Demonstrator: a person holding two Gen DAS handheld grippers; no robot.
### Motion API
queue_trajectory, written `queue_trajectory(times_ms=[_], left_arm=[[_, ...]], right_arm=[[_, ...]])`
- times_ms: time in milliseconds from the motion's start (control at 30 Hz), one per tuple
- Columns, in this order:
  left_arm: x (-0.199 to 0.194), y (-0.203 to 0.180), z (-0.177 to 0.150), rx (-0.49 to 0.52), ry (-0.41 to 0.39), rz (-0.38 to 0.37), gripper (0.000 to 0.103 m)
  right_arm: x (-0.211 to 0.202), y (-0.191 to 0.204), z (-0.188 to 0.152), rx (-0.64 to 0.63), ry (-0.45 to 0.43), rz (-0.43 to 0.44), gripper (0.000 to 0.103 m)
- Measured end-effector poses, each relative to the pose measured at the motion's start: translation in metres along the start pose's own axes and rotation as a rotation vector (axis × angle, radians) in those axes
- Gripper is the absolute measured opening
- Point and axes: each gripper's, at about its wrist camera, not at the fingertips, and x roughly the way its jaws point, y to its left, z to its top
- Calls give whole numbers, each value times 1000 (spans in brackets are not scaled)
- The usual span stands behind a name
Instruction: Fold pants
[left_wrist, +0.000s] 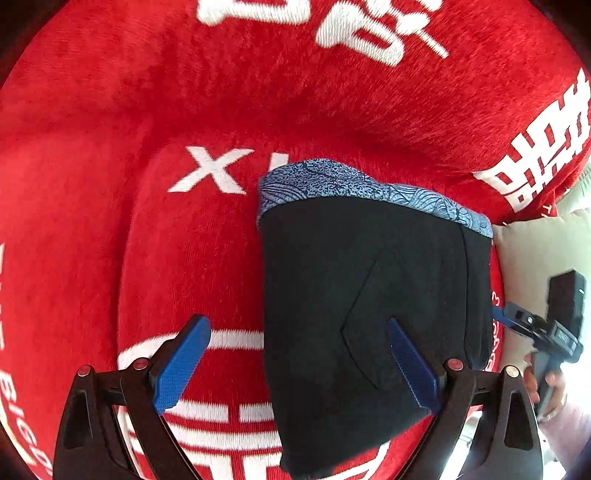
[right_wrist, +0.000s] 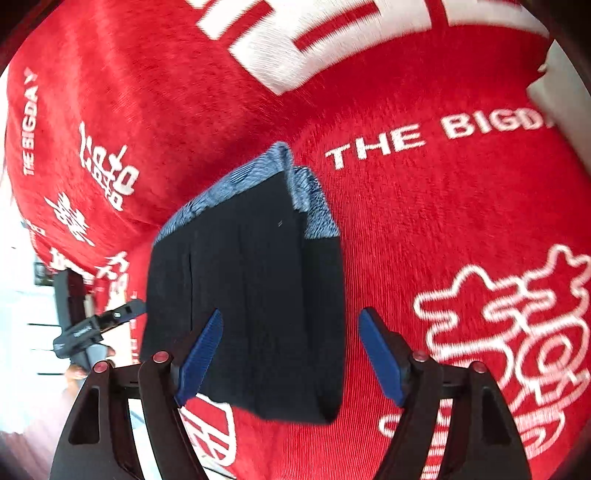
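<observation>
Support: red plush blanket with white lettering (reads "THE BIGDAY"). Folded dark pants with blue patterned waistband lie flat on it, just ahead of the claws, waistband at far end.

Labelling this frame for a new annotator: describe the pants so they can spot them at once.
Start from the red plush cover with white lettering that fills both views. In its middle lies a small folded bundle, the pants, in front of both open grippers. It is the only dark navy thing on the red, with a lighter blue patterned band along its far edge.
</observation>
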Motion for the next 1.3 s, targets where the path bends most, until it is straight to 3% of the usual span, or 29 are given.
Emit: queue_trajectory(times_ms=[200, 500, 633, 667, 800, 900, 1100, 1300], left_arm=[[27, 4, 14, 39, 65, -32, 97], [50, -4, 26, 55, 123, -137, 97], [55, -19, 26, 61, 109, -128, 97], [55, -23, 25, 55, 101, -124, 93], [46, -33, 19, 53, 50, -94, 78], [30, -33, 17, 31, 22, -104, 59], [-4, -51, 1, 50, 0, -90, 58], [-35, -63, -37, 65, 2, -77, 58]], right_arm=[[29, -29, 10, 33, 116, 149, 79], [46, -34, 21, -9, 168, 319, 79], [57, -20, 25, -58, 202, 301, 78], [58, -21, 25, -37, 206, 294, 76], [50, -22, 22, 27, 197, 284, 49], [36, -16, 20, 35, 178, 299, 42], [7, -7, 4, 56, 173, 349, 41], [-23, -5, -35, 62, 179, 378, 41]])
